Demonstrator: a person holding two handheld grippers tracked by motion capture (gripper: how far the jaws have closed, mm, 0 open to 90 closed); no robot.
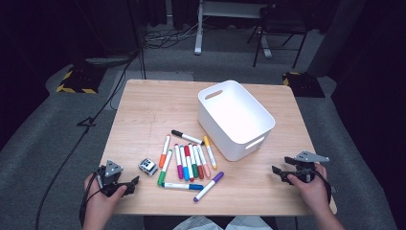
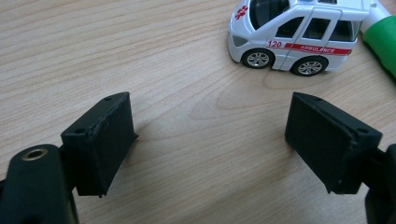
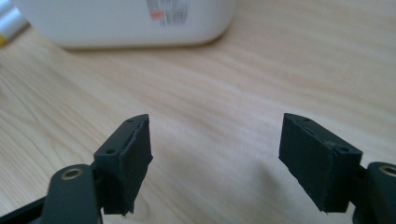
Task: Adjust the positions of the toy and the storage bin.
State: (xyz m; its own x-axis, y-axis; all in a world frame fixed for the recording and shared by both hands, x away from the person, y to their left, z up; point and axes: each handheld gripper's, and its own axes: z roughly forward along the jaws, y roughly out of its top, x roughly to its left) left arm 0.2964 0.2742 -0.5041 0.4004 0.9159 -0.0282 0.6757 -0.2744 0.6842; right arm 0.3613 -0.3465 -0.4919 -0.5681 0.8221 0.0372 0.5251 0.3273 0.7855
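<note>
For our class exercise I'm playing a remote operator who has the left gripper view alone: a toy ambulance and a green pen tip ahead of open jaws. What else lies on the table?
Observer: A row of colored markers lies just beyond the toy ambulance.
Operator: Any container for them?
Observer: Yes, a white bin stands behind the markers, toward the table's right side, with nothing visible in it.
Operator: Where is the other gripper?
Observer: The right gripper sits near the table's right edge, jaws open with nothing between them, pointing toward the bin.
</note>
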